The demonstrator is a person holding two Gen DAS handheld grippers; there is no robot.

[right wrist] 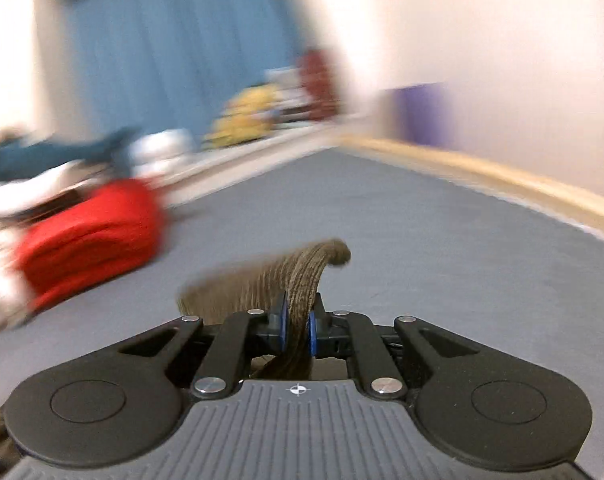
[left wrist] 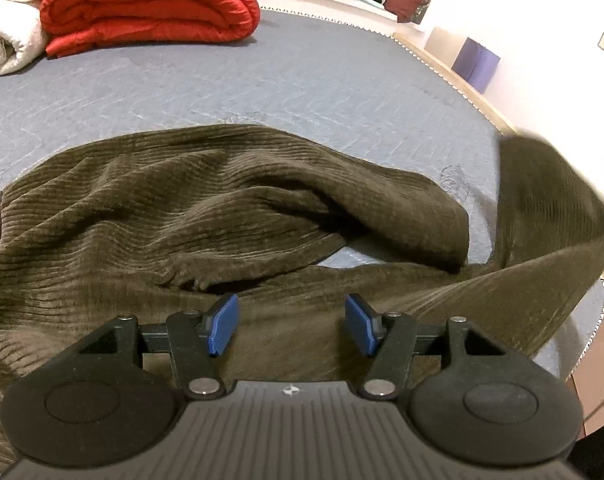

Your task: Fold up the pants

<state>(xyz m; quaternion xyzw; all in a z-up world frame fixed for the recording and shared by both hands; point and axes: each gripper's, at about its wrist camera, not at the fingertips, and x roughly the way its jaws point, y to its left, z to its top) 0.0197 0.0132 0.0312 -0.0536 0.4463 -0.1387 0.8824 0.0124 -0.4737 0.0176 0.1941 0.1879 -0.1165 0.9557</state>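
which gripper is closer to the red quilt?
Cannot tell. Left gripper hovers open over the pants, red quilt far ahead. Right gripper, shut on the pants, has it ahead-left.

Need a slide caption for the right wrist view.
Right gripper shut on the pants, lifted above the bed.

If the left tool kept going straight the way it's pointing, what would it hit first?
Most likely the brown corduroy pants: the open left tool points down at the fabric spread just ahead of it on the grey bed cover. Depth is hard to judge.
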